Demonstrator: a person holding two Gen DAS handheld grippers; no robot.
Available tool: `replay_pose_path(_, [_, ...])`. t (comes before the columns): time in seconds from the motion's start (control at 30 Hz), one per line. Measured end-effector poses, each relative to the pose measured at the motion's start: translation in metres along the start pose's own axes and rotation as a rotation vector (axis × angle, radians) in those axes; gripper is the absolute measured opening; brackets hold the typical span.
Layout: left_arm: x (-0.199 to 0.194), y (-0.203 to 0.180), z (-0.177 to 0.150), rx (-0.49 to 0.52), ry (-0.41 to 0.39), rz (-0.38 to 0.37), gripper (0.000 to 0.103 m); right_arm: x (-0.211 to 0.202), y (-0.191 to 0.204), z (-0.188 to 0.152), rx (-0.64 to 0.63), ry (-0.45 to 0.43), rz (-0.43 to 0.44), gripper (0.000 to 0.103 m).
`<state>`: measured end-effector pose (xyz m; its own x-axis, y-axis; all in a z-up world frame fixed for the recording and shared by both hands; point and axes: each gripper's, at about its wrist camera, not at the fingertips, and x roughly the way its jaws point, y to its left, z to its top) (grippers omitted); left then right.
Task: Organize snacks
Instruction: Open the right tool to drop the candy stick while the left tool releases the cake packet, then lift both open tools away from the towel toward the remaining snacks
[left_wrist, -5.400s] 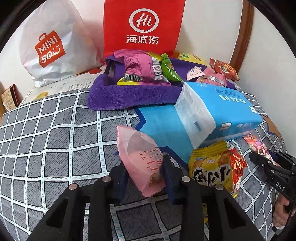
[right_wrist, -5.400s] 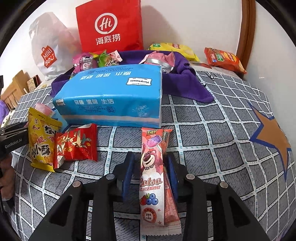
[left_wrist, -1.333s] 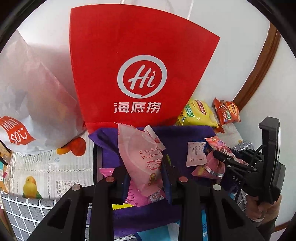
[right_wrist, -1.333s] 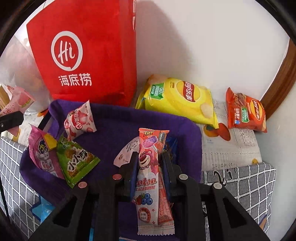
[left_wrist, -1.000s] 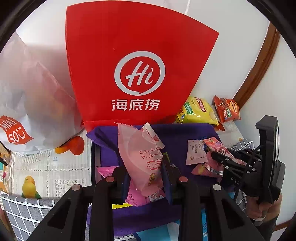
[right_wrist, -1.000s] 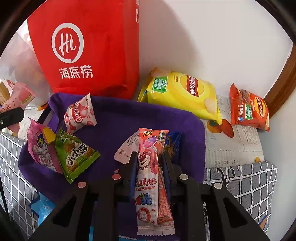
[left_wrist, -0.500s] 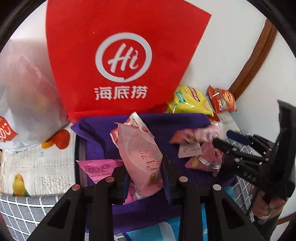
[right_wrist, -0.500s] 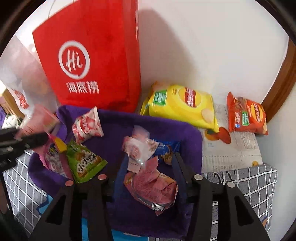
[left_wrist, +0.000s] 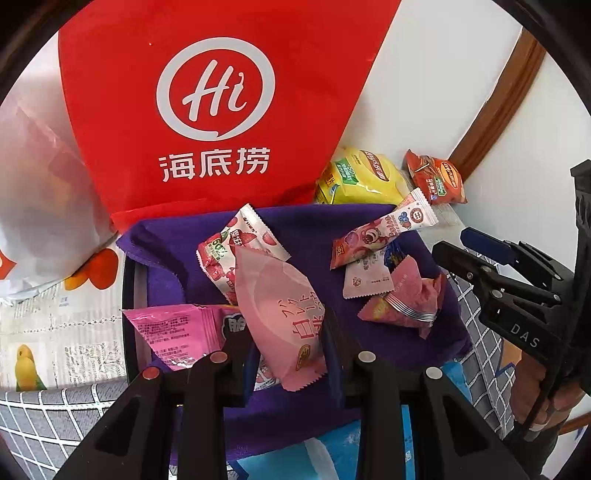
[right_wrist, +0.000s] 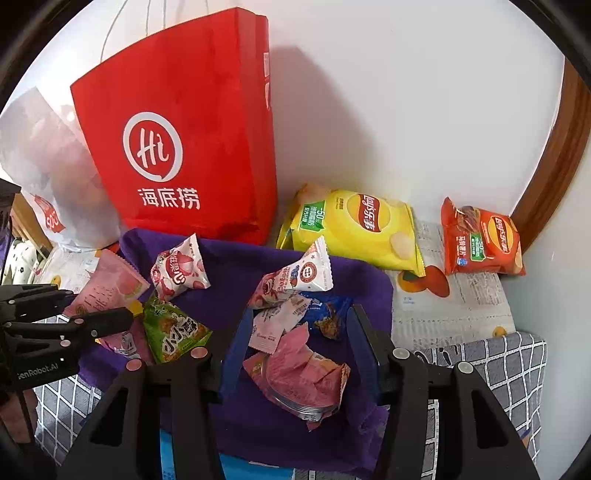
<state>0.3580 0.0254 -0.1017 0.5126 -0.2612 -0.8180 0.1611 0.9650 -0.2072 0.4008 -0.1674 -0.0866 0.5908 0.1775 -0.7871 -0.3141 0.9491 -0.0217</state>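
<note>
left gripper (left_wrist: 286, 332): jaws closed on the pale pink packet (left_wrist: 282, 314), held above the near-left part of the purple tray (left_wrist: 306, 225); in the right wrist view it reaches in from the left edge with the packet sticking out past its tips
right gripper (right_wrist: 297, 343): jaws spread wide with nothing between them, poised over the crumpled pink wrapper (right_wrist: 303, 380) at the tray's right side
long bear-print packet (right_wrist: 291, 278): lying free in the tray just beyond the right gripper, tilted, resting on a small white sachet (right_wrist: 273, 325) and a blue cookie packet (right_wrist: 325, 310)
strawberry packet (left_wrist: 236, 247): in the tray behind the held pink packet
green packet (right_wrist: 173, 328): at the tray's left side, beside a bright pink packet (left_wrist: 177, 328)
red bag (right_wrist: 184, 147): upright against the wall right behind the tray
white bag (right_wrist: 40, 177): left of the red bag
yellow chip bag (right_wrist: 354, 225): flat behind the tray's right corner
orange chip bag (right_wrist: 480, 242): further right, near the wooden frame (right_wrist: 554, 155)
checked cover (right_wrist: 509, 365): grey with white lines, under the tray's near edge
</note>
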Motion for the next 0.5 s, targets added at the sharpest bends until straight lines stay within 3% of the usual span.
replay_pose_path(0.23, [-0.001, -0.001, 0.001, 0.007, -0.002, -0.008, 0.030, -0.009, -0.001, 0.002, 0.006, -0.020, -0.005, 0.053])
replay_pose_path(0.5, [-0.014, 0.000, 0.005, 0.005, -0.032, -0.023, 0.056, -0.021, -0.004, 0.004, 0.032, -0.047, -0.006, 0.053])
